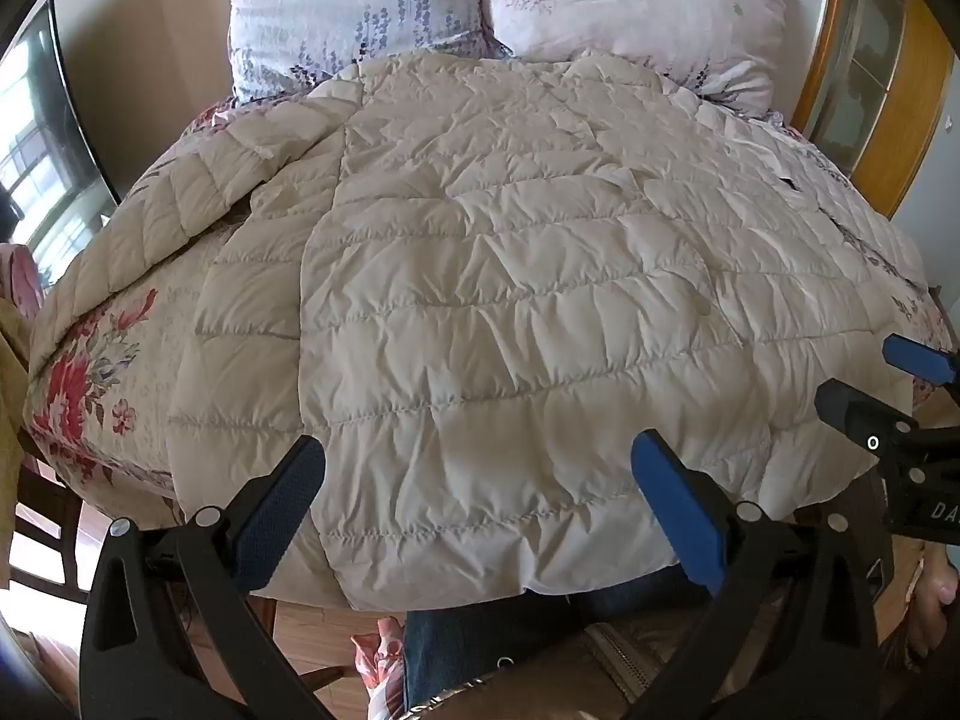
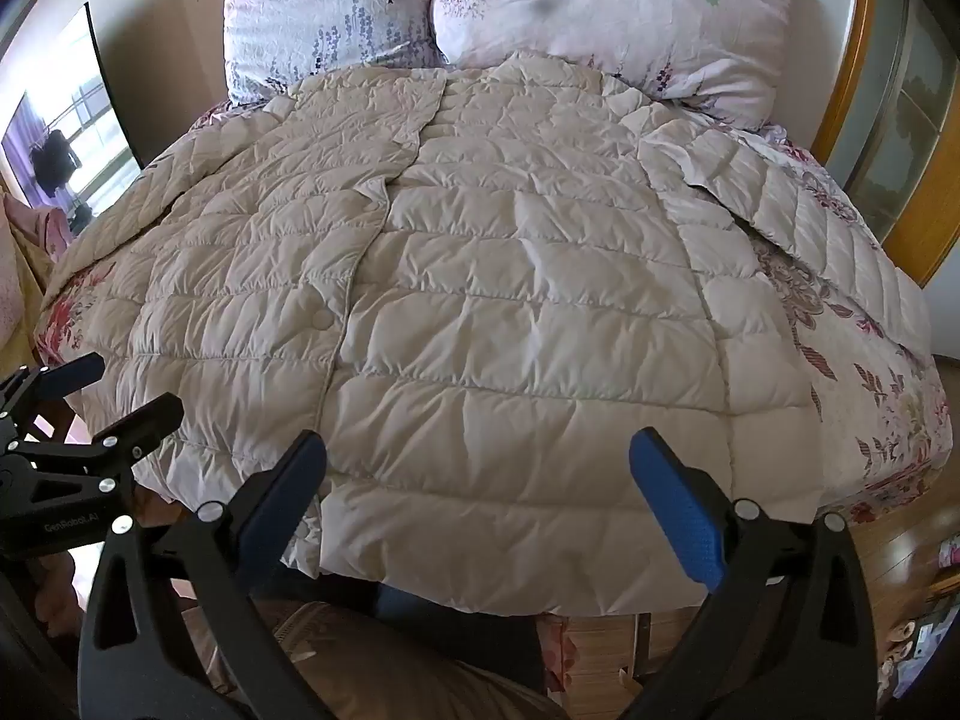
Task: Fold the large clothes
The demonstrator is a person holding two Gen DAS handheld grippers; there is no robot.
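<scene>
Cream quilted jacket (image 1: 480, 300) spread flat, beyond open, empty jaws

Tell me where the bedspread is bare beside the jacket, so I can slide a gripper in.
Bare floral bedspread shows left of the jacket, below its left sleeve. Another strip lies right of the body, under the right sleeve. The pillows crowd the collar end.
</scene>
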